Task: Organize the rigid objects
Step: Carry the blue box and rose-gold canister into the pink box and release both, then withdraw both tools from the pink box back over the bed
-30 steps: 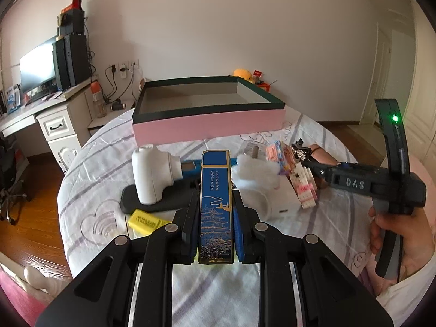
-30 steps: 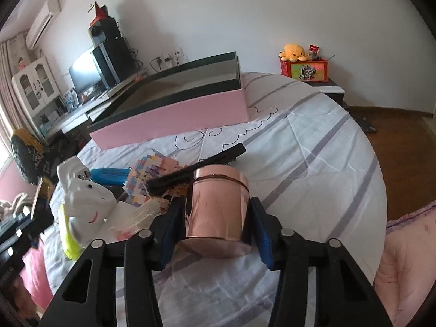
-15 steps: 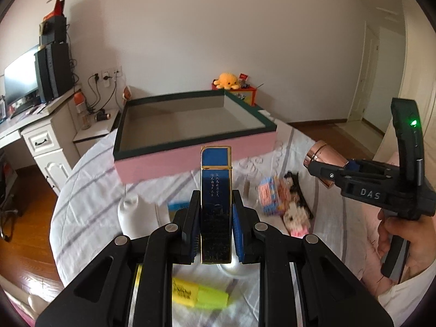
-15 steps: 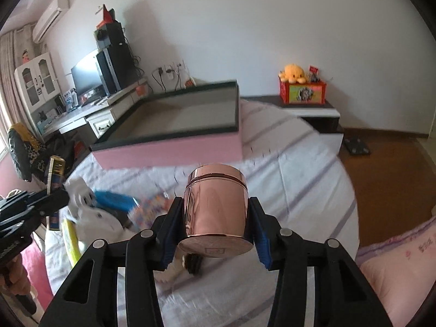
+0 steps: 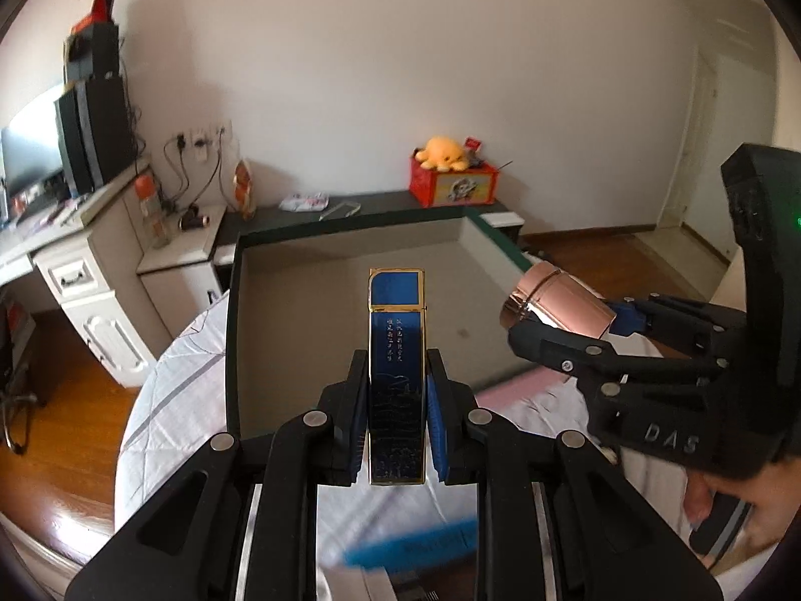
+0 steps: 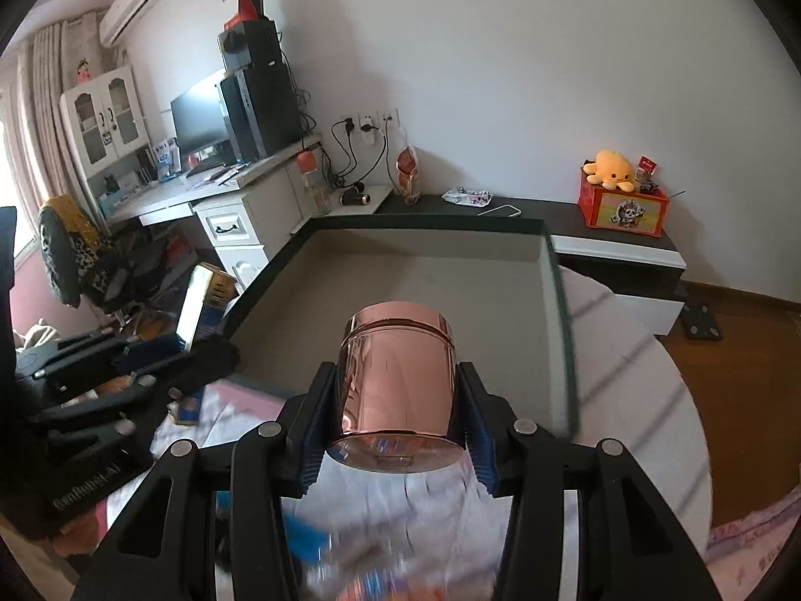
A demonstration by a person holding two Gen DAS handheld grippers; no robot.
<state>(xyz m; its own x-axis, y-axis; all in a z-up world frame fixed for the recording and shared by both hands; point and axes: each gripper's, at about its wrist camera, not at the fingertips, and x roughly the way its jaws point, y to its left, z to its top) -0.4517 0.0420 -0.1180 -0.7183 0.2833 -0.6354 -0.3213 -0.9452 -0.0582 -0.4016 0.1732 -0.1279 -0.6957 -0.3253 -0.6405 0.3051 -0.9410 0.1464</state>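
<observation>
With my left gripper clamping the box and my right gripper the tin above the tray, their closeness risks a knock.

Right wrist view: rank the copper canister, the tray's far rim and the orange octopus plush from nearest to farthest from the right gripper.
1. Copper canister, clamped in the right gripper.
2. Tray's far rim, straight ahead.
3. Orange octopus plush, far right on the red box.

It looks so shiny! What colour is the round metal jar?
Rose-gold round metal jar, mirror-shiny; clearest in right wrist view.
</observation>
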